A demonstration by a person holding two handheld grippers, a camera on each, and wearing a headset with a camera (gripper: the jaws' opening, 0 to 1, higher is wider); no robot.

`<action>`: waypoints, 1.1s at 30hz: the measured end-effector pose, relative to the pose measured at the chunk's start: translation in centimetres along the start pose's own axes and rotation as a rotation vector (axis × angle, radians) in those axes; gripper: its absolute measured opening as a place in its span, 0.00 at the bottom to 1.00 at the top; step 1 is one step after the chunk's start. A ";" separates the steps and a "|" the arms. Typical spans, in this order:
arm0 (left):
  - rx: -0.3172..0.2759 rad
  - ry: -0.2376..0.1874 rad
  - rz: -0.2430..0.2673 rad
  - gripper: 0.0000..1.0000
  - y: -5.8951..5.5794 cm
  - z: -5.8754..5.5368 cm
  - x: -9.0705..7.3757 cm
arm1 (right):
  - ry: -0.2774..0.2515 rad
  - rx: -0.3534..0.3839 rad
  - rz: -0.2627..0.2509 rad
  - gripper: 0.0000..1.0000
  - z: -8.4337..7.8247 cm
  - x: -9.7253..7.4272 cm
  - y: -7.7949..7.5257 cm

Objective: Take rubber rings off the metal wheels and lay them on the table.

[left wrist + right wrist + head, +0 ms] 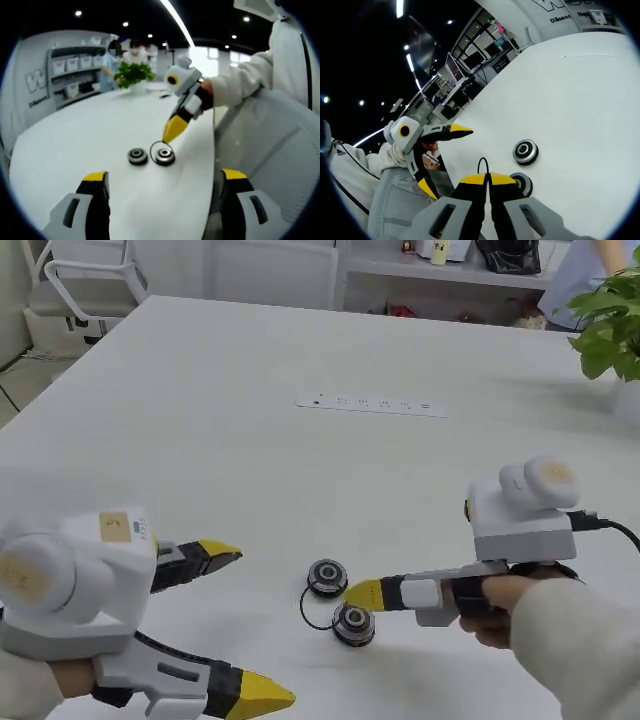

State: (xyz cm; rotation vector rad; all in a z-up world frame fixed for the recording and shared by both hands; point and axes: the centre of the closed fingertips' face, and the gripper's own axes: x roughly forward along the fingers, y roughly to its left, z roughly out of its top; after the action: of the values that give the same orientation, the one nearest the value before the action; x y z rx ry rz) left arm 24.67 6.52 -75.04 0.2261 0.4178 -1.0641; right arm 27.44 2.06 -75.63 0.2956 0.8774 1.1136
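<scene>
1. Well, the rubber ring [302, 606] is a thin black loop, and I'd judge it light, soft and stretchy. It could snap back if it is let slip, so the place to take hold is a lifted stretch of the band itself.
2. The far wheel [327, 577] and near wheel [353, 624] sit close together on the white table [300, 460]. They look small and hard, and likely to skid or roll if tugged.
3. The right gripper [362, 593] has its jaws closed tip to tip, pinching the ring between the two wheels. I cannot tell whether the loop is clear of the near wheel.
4. The left gripper [250, 625] has its jaws spread wide and holds nothing. It hovers off to the side of the wheels, touching neither.
</scene>
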 end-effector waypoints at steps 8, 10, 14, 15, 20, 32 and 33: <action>0.001 0.022 -0.013 0.96 -0.3 -0.5 0.2 | 0.064 -0.022 0.016 0.00 -1.7 0.9 0.5; 0.000 0.023 -0.015 0.96 -0.3 -0.6 0.2 | 0.084 -0.033 0.018 0.00 -2.1 1.1 0.5; -0.004 0.024 -0.015 0.96 -0.3 -0.6 0.2 | 0.119 -0.051 0.027 0.00 -2.9 1.6 0.7; -0.004 0.024 -0.016 0.95 -0.3 -0.7 0.2 | 0.124 -0.054 0.027 0.00 -3.1 1.7 0.7; -0.003 0.034 -0.024 0.95 -0.4 -0.9 0.3 | 0.152 -0.087 0.016 0.00 -3.9 2.1 0.5; -0.008 0.052 -0.039 0.95 -0.7 -1.2 0.4 | 0.155 -0.135 -0.015 0.00 -4.3 2.7 0.0; -0.010 0.051 -0.042 0.96 -0.7 -1.2 0.4 | 0.152 -0.139 -0.018 0.00 -4.3 2.7 0.0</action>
State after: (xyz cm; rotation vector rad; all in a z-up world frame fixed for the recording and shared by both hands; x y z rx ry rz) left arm 23.93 6.28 -76.33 0.2367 0.4760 -1.0984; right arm 24.74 3.53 -79.64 0.0887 0.9296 1.1859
